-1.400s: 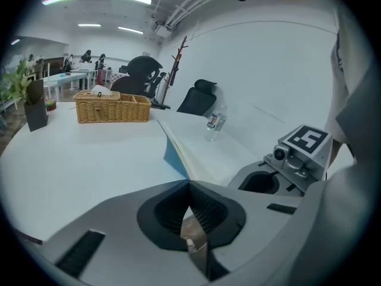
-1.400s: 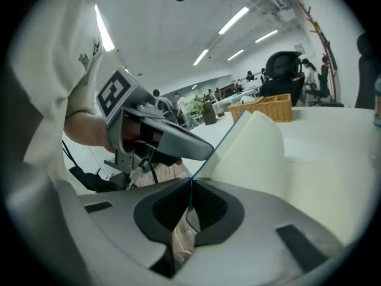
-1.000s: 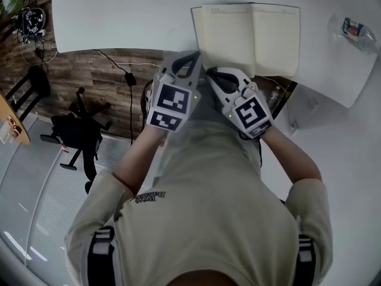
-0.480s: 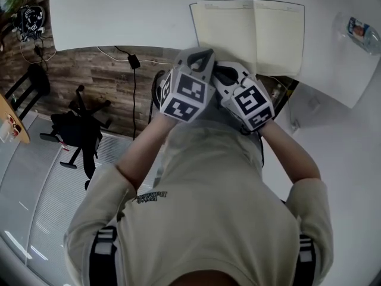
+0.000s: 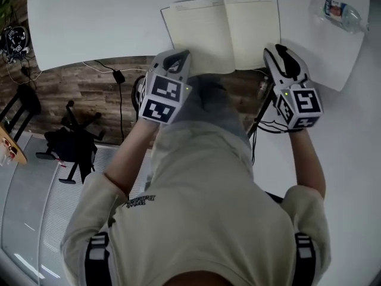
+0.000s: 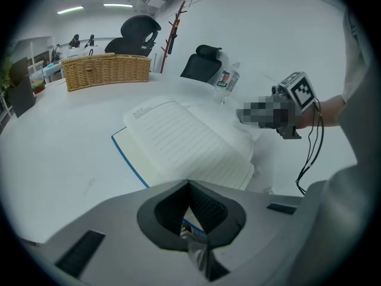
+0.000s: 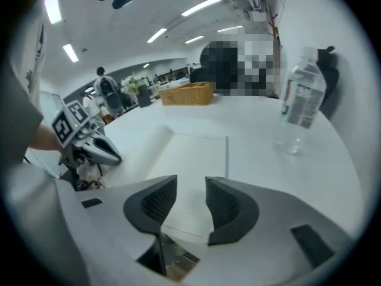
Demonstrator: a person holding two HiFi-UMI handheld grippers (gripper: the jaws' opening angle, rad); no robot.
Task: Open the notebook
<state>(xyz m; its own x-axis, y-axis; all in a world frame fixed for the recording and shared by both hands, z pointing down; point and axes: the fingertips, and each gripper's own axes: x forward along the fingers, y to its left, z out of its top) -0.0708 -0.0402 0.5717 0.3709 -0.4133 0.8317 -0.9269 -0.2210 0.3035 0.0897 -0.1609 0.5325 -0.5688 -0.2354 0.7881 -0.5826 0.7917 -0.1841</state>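
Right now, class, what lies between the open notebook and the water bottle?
Nothing: only bare white table separates the notebook from the water bottle, shown in the head view and right gripper view.

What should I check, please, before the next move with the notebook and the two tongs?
1. Notebook lies open, both pages showing: ok.
2. Right tongs have just been opening; they stand apart with nothing pinched, only the page beyond them: ok.
3. Left tongs have their tips together at the notebook's near left corner; whether they pinch the cover: cannot tell.
4. Water bottle stands upright, apart from the notebook: ok.
5. Notebook's near edge rests fully on the table: cannot tell.
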